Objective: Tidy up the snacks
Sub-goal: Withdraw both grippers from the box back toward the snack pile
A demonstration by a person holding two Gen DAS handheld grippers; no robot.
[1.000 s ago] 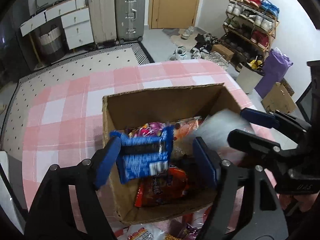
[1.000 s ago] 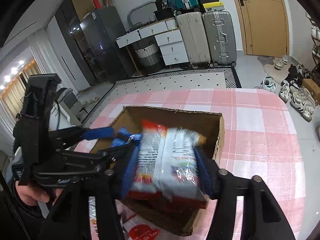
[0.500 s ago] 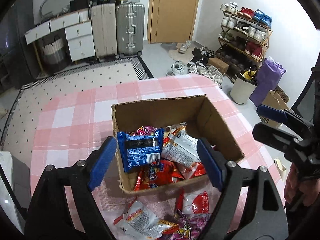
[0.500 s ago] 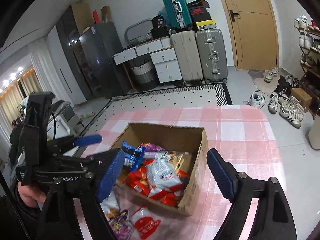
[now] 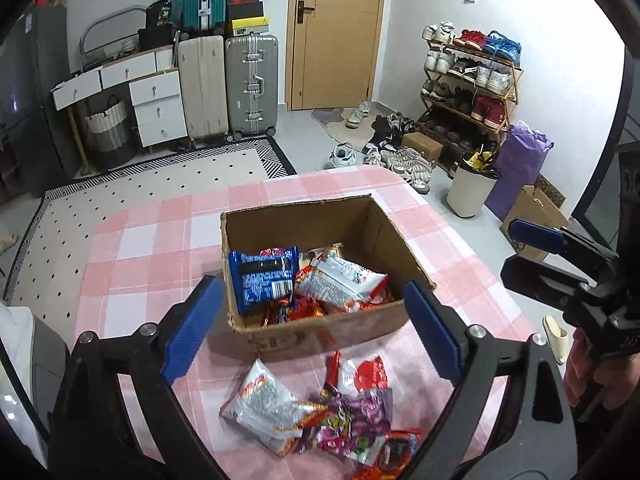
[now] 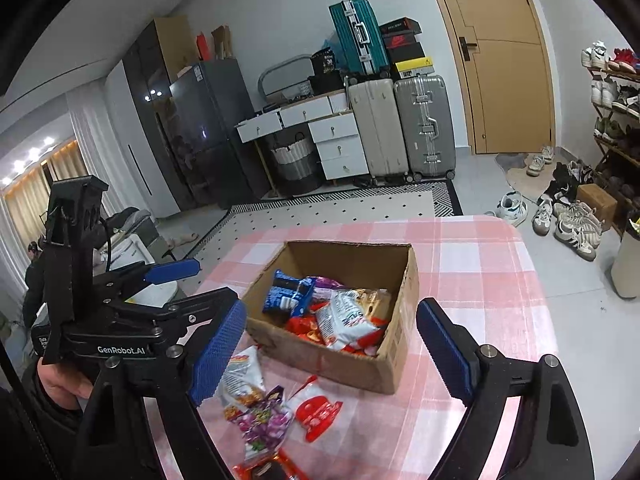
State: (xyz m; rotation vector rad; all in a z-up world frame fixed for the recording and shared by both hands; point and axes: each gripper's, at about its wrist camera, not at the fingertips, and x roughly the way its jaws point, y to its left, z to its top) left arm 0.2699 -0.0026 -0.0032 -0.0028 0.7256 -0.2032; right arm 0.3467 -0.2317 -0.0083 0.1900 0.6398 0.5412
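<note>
Overhead, both jaws spread above crinkly foil packets in a square cardboard box

Tablecloth: pink-and-white check. Cardboard box: plain brown, at centre. Packet inside, at 9 o'clock: blue with white print. Packet beside it: white and red. Loose packets at 6 o'clock: one purple, one white with red mark. Gripper pads: blue.
</note>
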